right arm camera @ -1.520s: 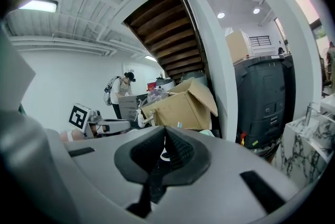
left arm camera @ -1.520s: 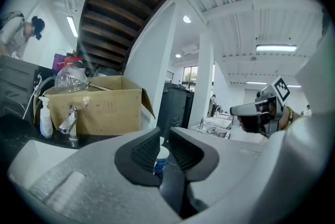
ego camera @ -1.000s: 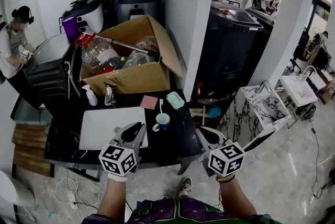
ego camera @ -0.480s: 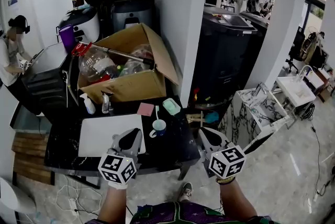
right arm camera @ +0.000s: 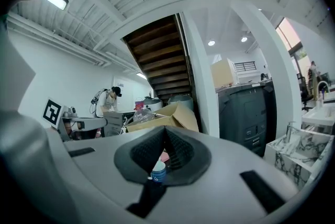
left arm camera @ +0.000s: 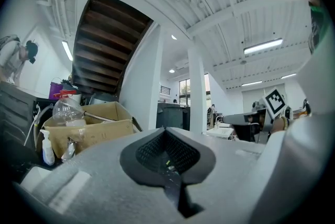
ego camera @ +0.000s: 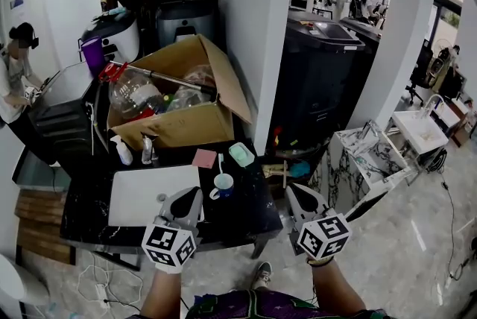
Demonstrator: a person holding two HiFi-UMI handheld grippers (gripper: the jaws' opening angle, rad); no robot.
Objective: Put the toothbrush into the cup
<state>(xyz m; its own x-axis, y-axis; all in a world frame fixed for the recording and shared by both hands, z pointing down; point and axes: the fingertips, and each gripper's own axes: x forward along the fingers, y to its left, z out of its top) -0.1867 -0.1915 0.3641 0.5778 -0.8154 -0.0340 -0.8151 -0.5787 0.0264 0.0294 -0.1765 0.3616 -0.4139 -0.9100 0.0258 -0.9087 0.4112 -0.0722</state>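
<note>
The toothbrush (ego camera: 220, 164) seems to stand already in the cup (ego camera: 223, 185), toward the bench's (ego camera: 250, 204) front edge. The left tool (ego camera: 186, 200) and right tool (ego camera: 299, 196) hover there, jaws together, empty. The task looks finished; only backing away remains.

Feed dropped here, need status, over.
Left gripper shut, empty; right gripper same. Toothbrush stands in cup. Nothing in the way.

- Bare dark worktop (ego camera: 250, 209) in front of cup (ego camera: 222, 185): open from the near edge.
- Close behind cup: pink sponge (ego camera: 203, 158), green dish (ego camera: 241, 154).
- Blocked at back by cardboard box (ego camera: 175, 124); white board (ego camera: 145, 194) just left.
</note>
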